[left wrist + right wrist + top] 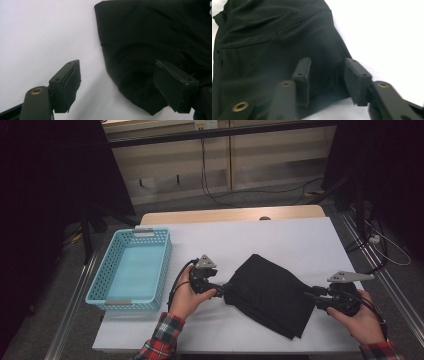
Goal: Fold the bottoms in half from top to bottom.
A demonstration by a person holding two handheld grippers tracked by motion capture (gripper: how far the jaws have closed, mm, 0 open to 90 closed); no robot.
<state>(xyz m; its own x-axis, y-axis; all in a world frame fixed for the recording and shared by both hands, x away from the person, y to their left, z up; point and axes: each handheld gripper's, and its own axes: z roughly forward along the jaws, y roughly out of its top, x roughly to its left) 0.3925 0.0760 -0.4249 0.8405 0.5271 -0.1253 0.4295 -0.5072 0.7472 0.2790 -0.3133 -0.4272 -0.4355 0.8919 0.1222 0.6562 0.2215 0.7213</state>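
**Black cloth on white, with a touch of blue and plaid**

The folded cloth [272, 292] is plain black, without pattern, and lies between and ahead of the jaws of both grippers. The left gripper [117, 85] and right gripper [327, 80] have matt black jaws with small brass-coloured rivets behind them; each carries a grey plate on top. The table cover [300, 240] under the jaws is plain white. Off beyond the left gripper's outer side stands a light blue basket [112, 270] with a perforated grid wall. The person's sleeves [162, 337] are red plaid.
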